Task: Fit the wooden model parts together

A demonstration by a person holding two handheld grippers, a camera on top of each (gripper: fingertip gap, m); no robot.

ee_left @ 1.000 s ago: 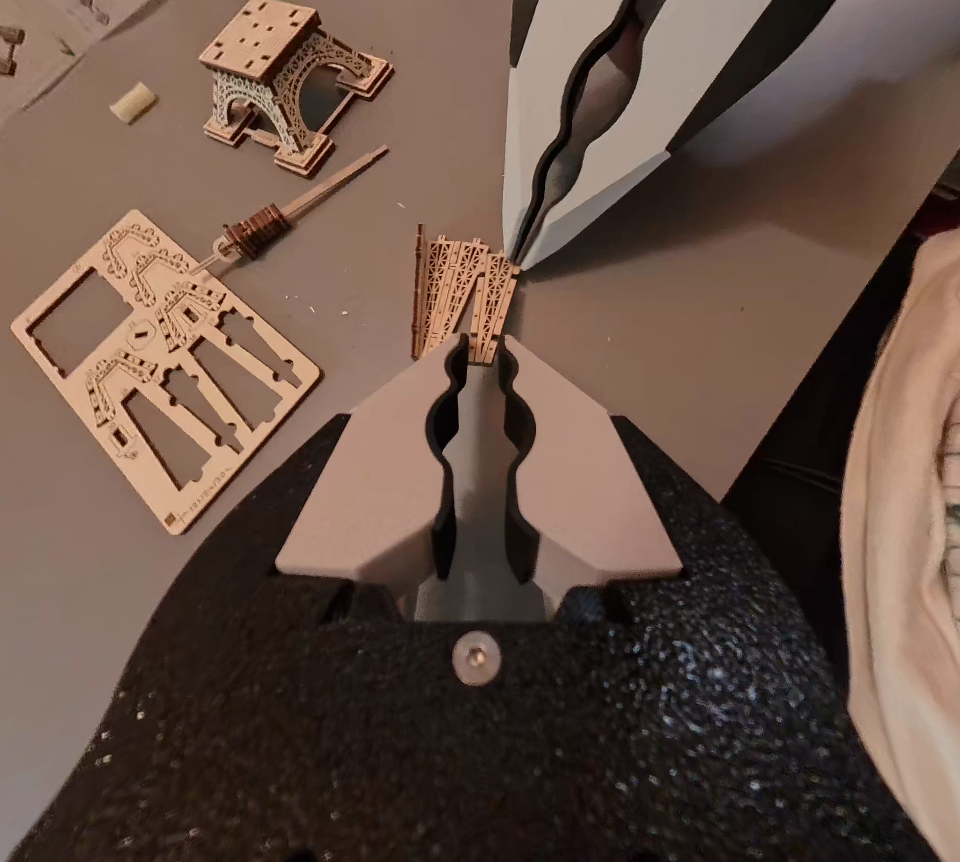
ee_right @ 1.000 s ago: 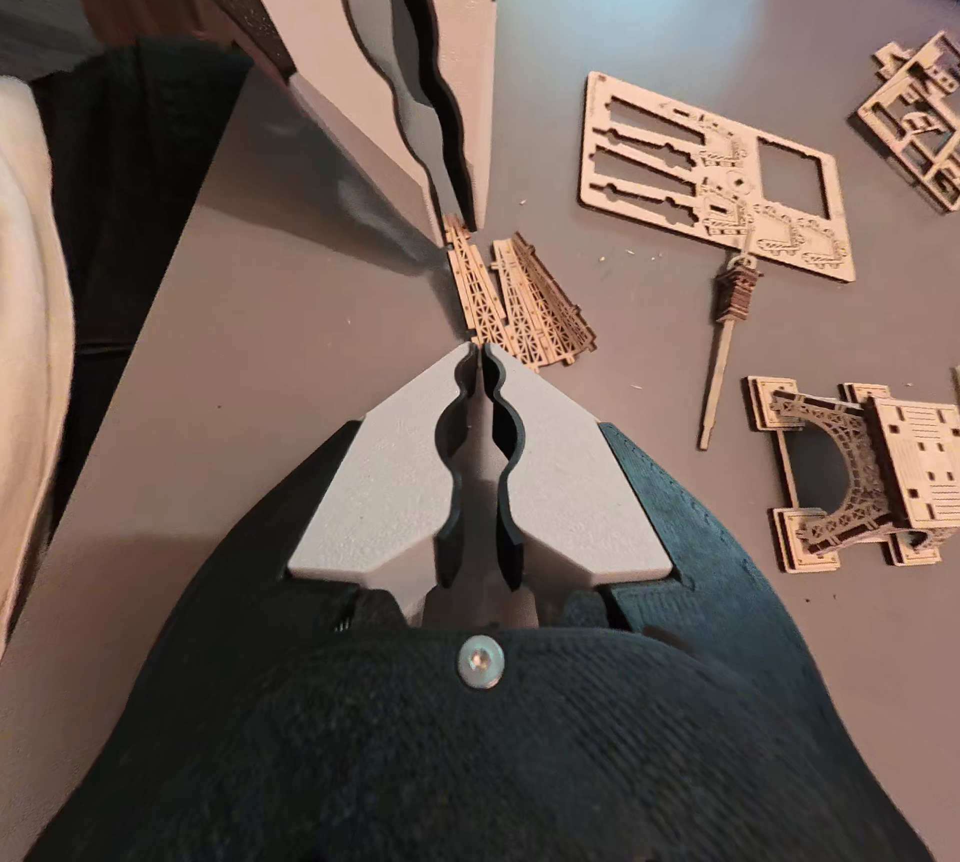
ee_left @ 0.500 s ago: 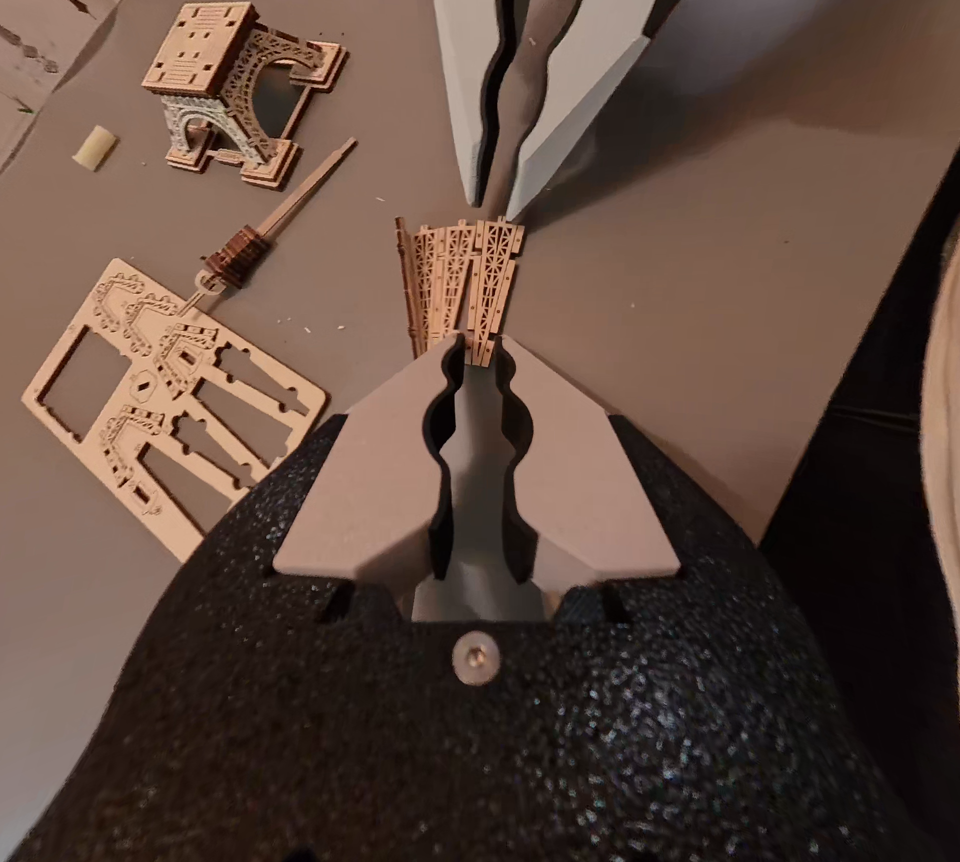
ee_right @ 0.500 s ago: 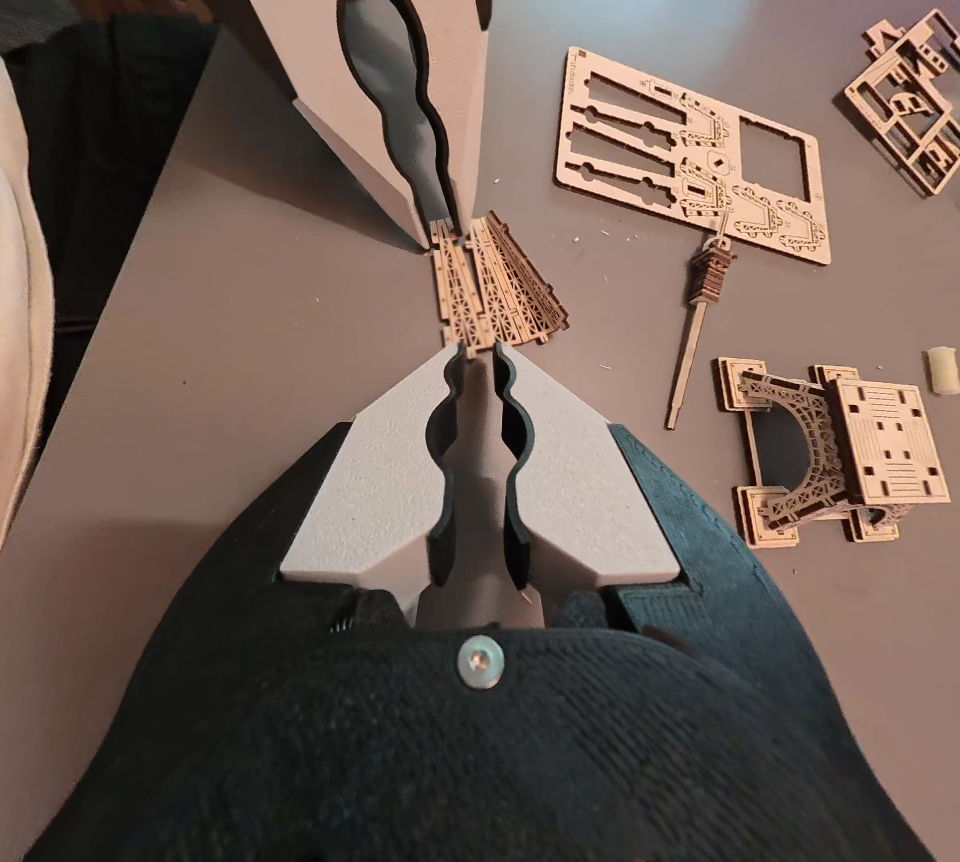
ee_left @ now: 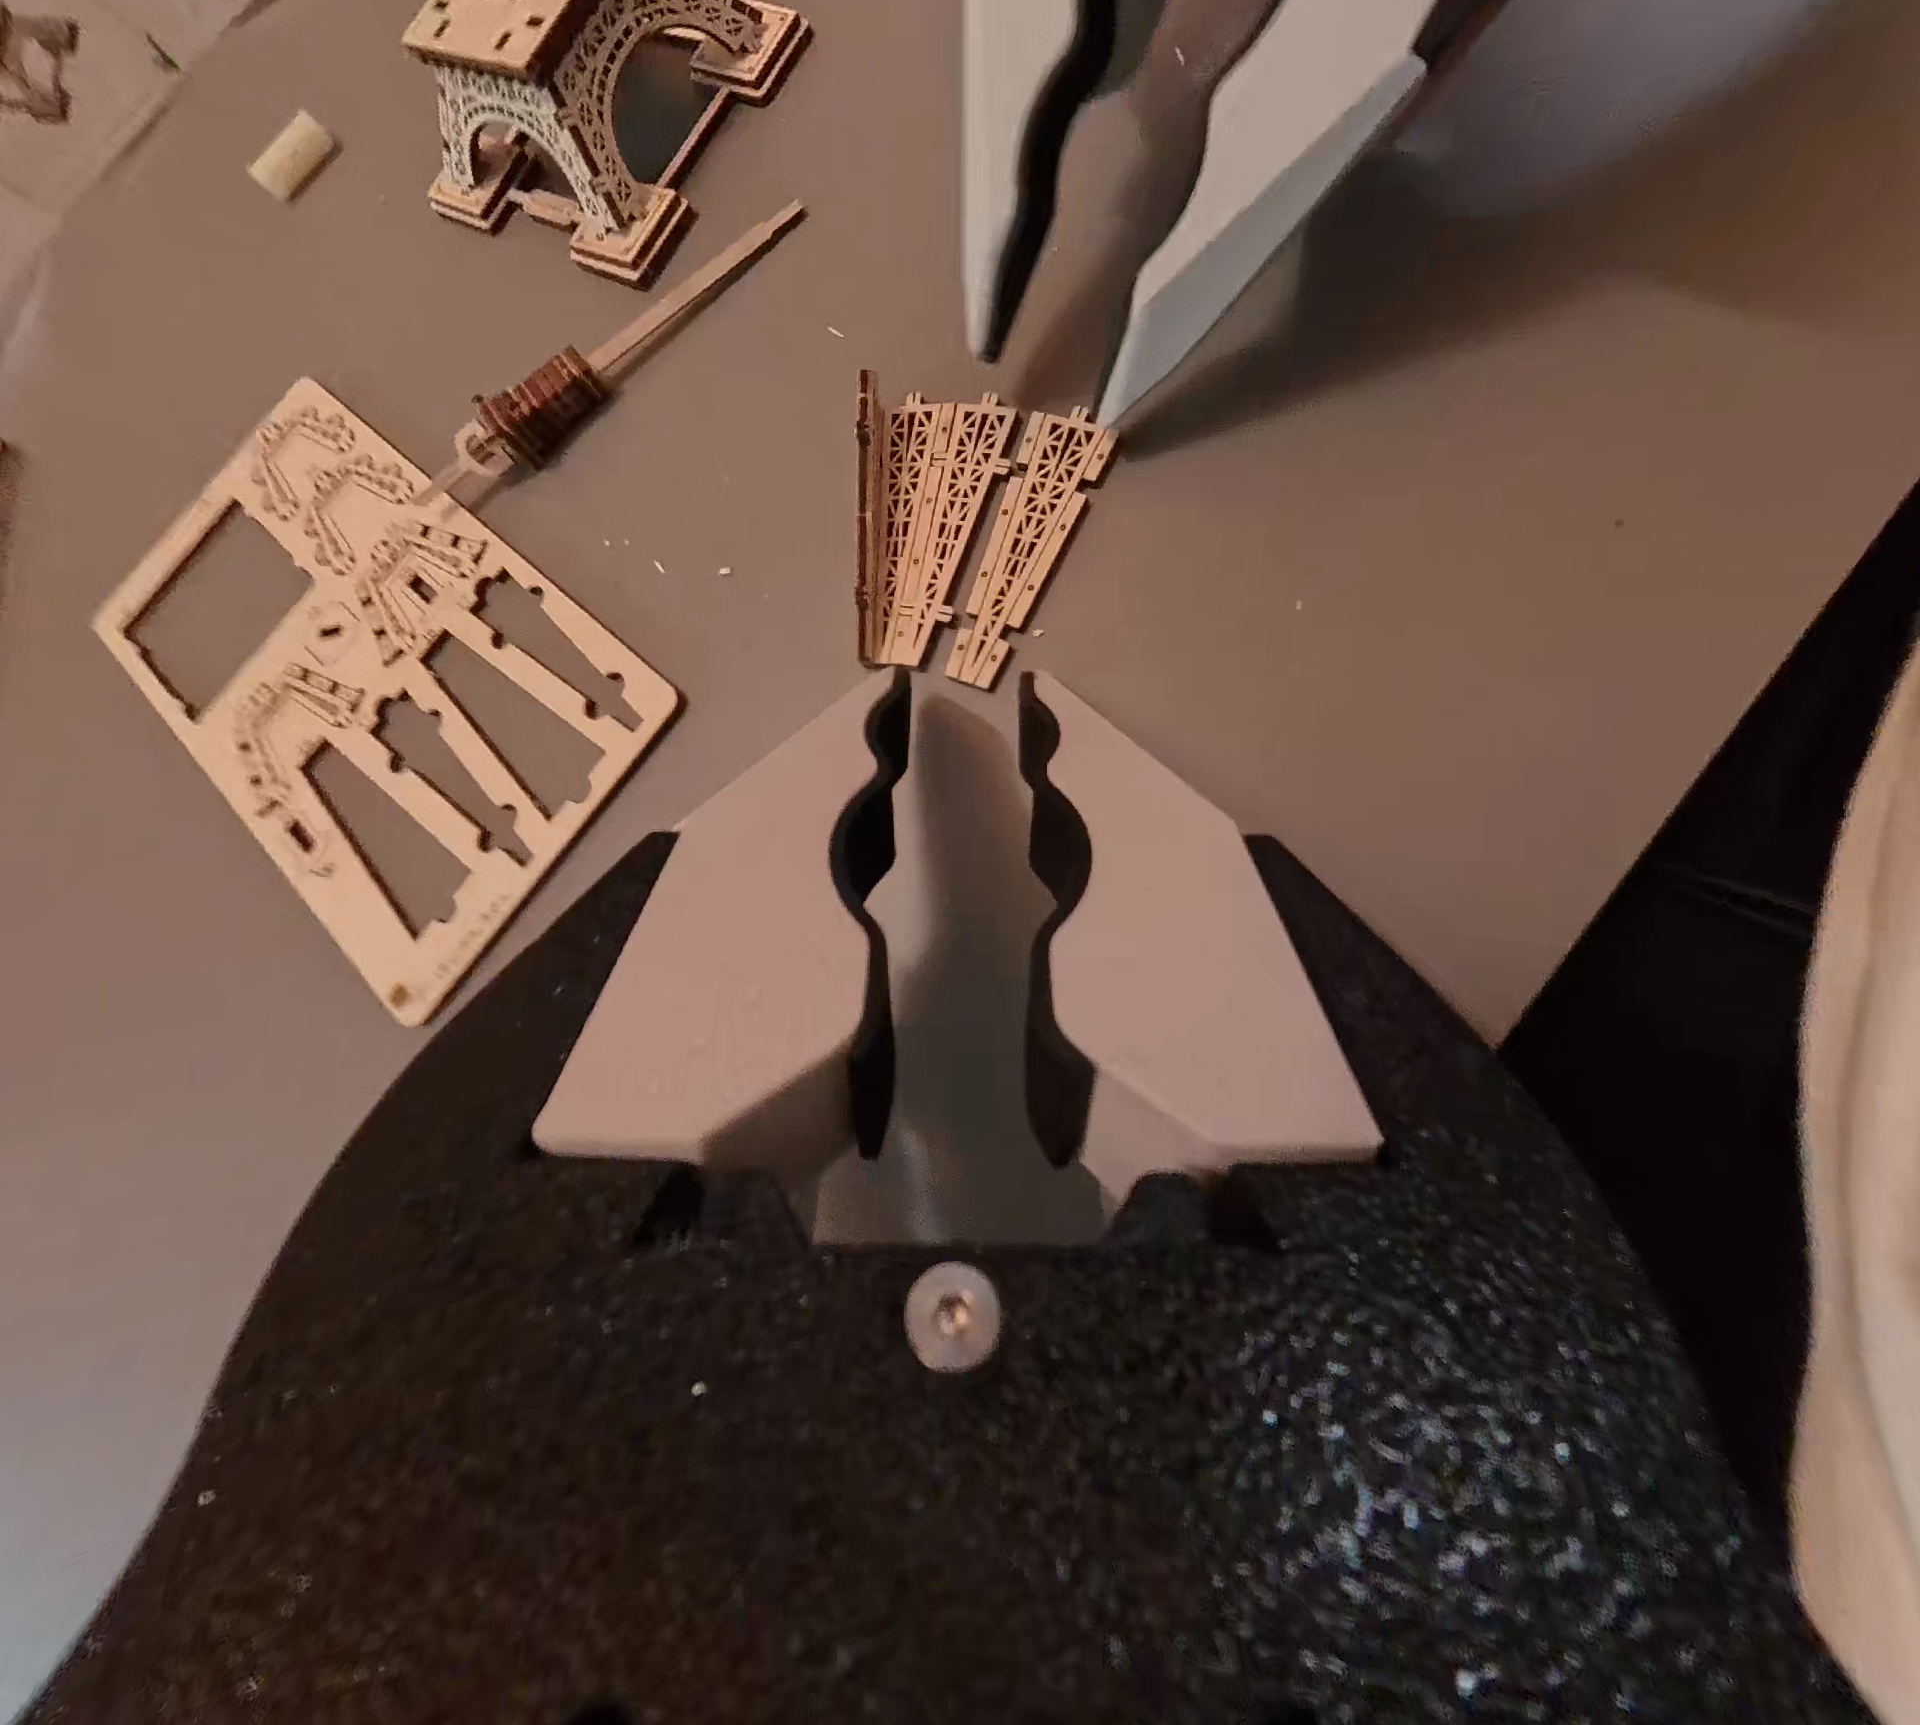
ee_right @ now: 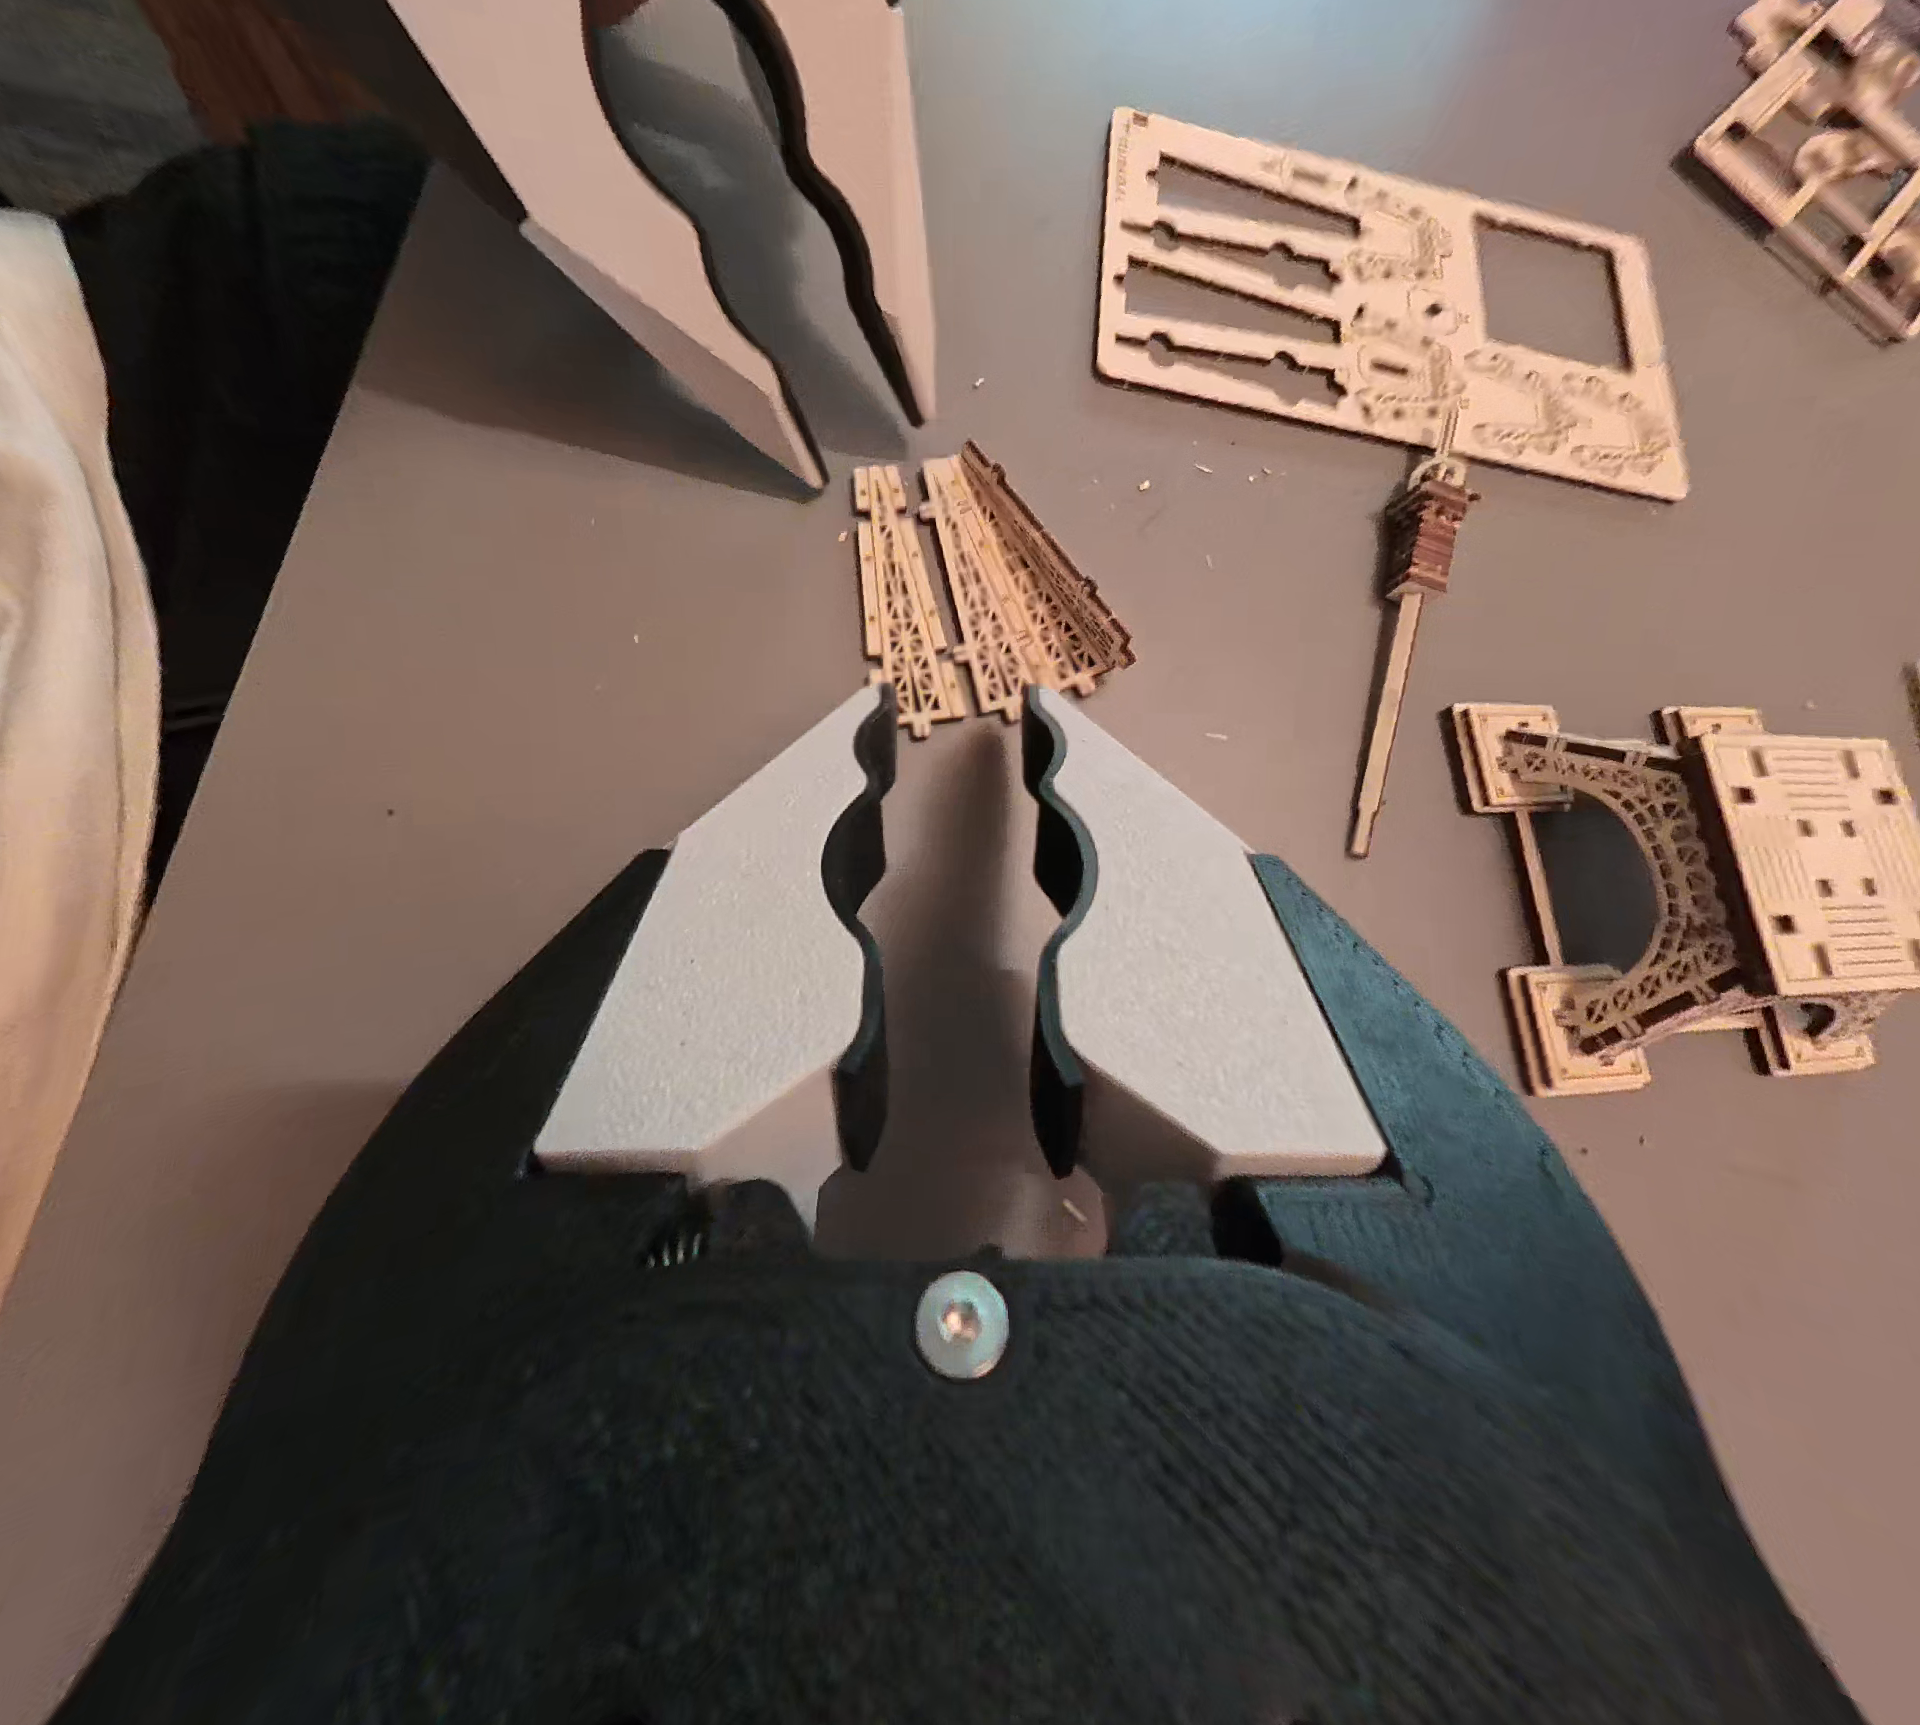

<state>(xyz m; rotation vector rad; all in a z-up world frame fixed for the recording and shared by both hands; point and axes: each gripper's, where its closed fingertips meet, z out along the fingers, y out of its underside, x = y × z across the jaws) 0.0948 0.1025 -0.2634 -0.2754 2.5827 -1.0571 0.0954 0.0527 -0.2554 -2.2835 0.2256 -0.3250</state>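
Observation:
Thin wooden lattice panels [ee_left: 966, 532] lie flat on the grey table between the two grippers. One single panel [ee_left: 1029, 543] lies beside a joined group [ee_left: 914, 532] whose outer panel stands on edge. My left gripper [ee_left: 961, 688] is open and empty, with its tips just short of the panels' narrow ends. My right gripper [ee_right: 958, 709] is open and empty at the opposite ends of the panels [ee_right: 977, 605]. Each gripper also shows in the other's view, the right gripper [ee_left: 1049, 366] and the left gripper [ee_right: 868, 449], both with jaws apart.
An assembled tower base [ee_left: 592, 75] stands at the far left, with a spire with stacked discs [ee_left: 551, 408] and a punched-out wooden sheet [ee_left: 384, 688] nearer. A small cream block [ee_left: 293, 153] lies by the base. Another part frame [ee_right: 1829, 169] lies far right. The table edge [ee_left: 1558, 896] and a person's cream garment [ee_left: 1860, 1052] are at the right. The tips of one gripper are about 6 cm away from the tips of the other. The small cream block [ee_left: 293, 153] is about 25 cm from both grippers' fingertips.
Both grippers were pinched on the panel ends; both have opened and drawn back a little. The panels now lie loose on the table.

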